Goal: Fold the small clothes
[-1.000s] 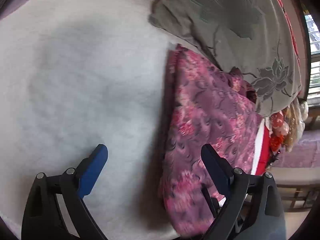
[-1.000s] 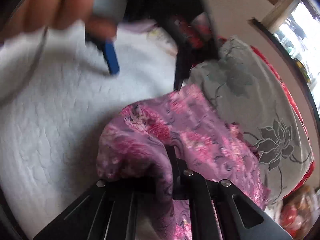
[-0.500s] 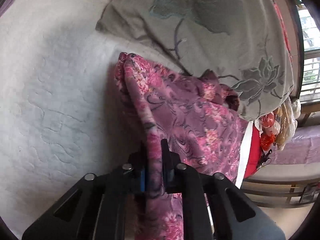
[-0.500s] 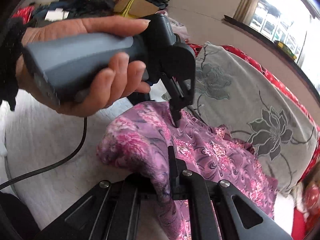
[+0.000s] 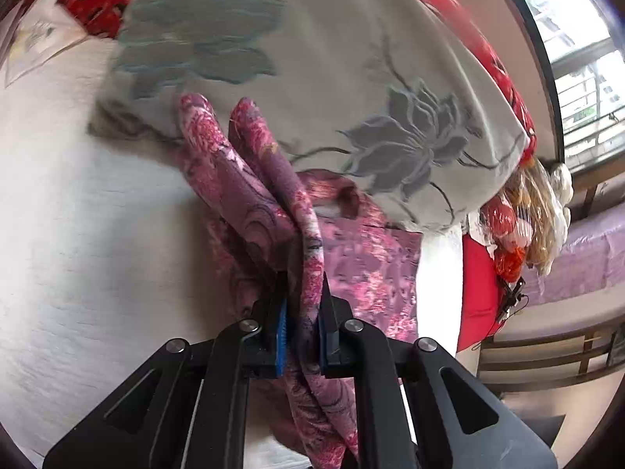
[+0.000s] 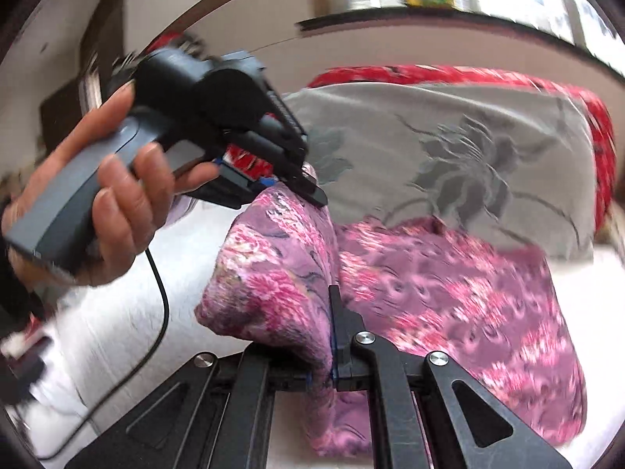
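Both the left gripper [image 5: 302, 326] and right gripper [image 6: 326, 371] clamp bunched edges of the pink-purple floral fabric garment [image 6: 449, 293] lifted off the white quilted bed [image 5: 97, 234], rest trailing toward 2 o'clock; thick pinch may slip, skewing the fold.

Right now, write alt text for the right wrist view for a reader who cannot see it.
The right gripper is shut on a fold of pink floral garment above a white bed. At left, a hand holds the left gripper, clamped on the same cloth. A grey flowered pillow lies behind.

No readable text, labels, brands or numbers in either view.
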The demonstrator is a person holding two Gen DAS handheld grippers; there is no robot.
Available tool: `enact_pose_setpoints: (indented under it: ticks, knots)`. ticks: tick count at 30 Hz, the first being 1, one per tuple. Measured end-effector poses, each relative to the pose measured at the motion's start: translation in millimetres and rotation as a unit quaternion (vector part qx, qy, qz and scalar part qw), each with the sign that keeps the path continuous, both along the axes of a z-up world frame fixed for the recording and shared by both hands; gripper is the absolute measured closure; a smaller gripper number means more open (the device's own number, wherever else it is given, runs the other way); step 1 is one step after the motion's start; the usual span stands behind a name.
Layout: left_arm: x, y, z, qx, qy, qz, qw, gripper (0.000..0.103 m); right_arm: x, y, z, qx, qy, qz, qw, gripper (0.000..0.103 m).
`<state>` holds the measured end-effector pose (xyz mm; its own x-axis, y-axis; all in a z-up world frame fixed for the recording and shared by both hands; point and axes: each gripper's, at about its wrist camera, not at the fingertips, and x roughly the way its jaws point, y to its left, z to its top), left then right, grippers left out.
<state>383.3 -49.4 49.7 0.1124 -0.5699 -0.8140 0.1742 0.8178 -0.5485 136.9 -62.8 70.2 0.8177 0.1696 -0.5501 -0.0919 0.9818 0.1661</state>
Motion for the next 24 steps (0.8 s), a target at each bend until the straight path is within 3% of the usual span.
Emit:
enact_pose_setpoints:
  ticks: [10,15,24]
  knots:
    - [-19,-71,7,0.017,-0.004,-0.033,0.9993,0.094,-31,-75,-4,0.131,0.004,-0.055,0.99,0.098]
    - [-31,-120,-2,0.034,-0.002,-0.063,0.9975,0.094,-46,-117,-18,0.21,0.012,-0.093,0.973,0.098]
    - [-54,-199,-45,0.07,0.029,-0.113,0.9907,0.094,-79,-175,-46,0.293,0.021,-0.154,0.943,0.098]
